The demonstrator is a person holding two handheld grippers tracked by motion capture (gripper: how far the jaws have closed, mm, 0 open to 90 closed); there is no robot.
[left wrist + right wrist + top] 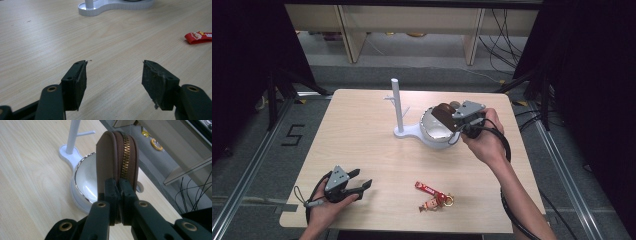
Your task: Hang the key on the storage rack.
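Right gripper view: right gripper point(119, 192) pinches brown zip pouch point(117, 160) at zipper edge, pouch upright above white bowl point(83, 182) by stand point(72, 137). Left gripper point(114, 75) jaws apart, nothing between, near left of table point(362, 150).

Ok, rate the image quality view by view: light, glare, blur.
High view: table evenly lit, surroundings dark, soft overall. Left gripper view: open left gripper pads sharp, stand base slightly blurred. Right gripper view: brown pouch zipper crisp in the right gripper, glare streak inside the white dish, background soft.
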